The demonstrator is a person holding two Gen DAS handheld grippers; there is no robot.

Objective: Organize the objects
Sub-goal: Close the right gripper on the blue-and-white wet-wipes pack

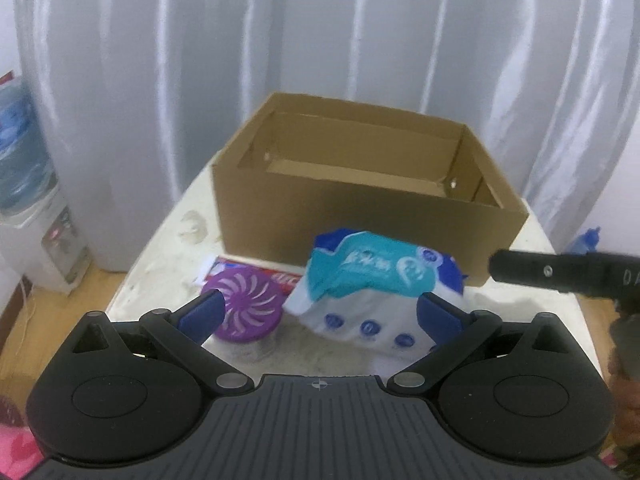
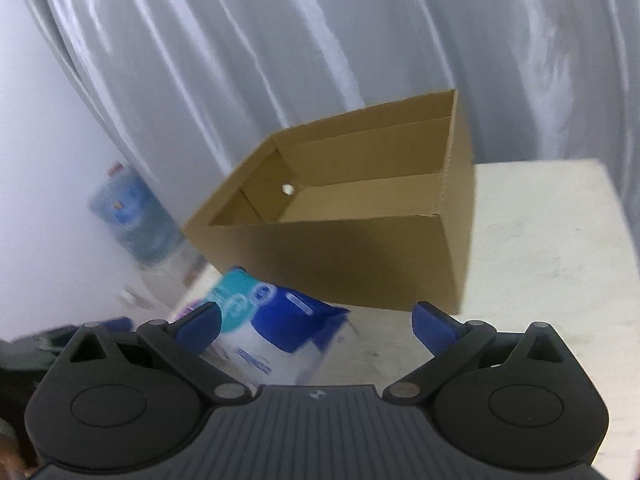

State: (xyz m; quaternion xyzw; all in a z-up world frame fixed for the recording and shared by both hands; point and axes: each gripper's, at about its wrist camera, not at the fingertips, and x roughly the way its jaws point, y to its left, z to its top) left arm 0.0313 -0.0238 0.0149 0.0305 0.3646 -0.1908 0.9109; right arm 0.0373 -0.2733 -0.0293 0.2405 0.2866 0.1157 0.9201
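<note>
- The left gripper (image 1: 318, 312) is being held low over the bench (image 1: 168, 248) with its fingers (image 1: 202, 314) spread wide; nothing is being pinched.
- The right gripper (image 2: 316, 322) is likewise being held with its fingers spread and empty.
- A blue-and-white tissue pack (image 1: 372, 288) is lying tilted on the bench, just in front of the cardboard box (image 1: 360, 184), between the left fingers' tips.
- A purple-lidded jar (image 1: 250, 308) is standing just beside the pack; a flat red-and-blue packet (image 1: 256, 270) is lying behind it.
- The soft pack is judged likely to be crushed or to slip if it is squeezed at one edge.
- The jar could be knocked by the left finger as it is being closed.
- The box is standing open; no contents are being shown inside.
</note>
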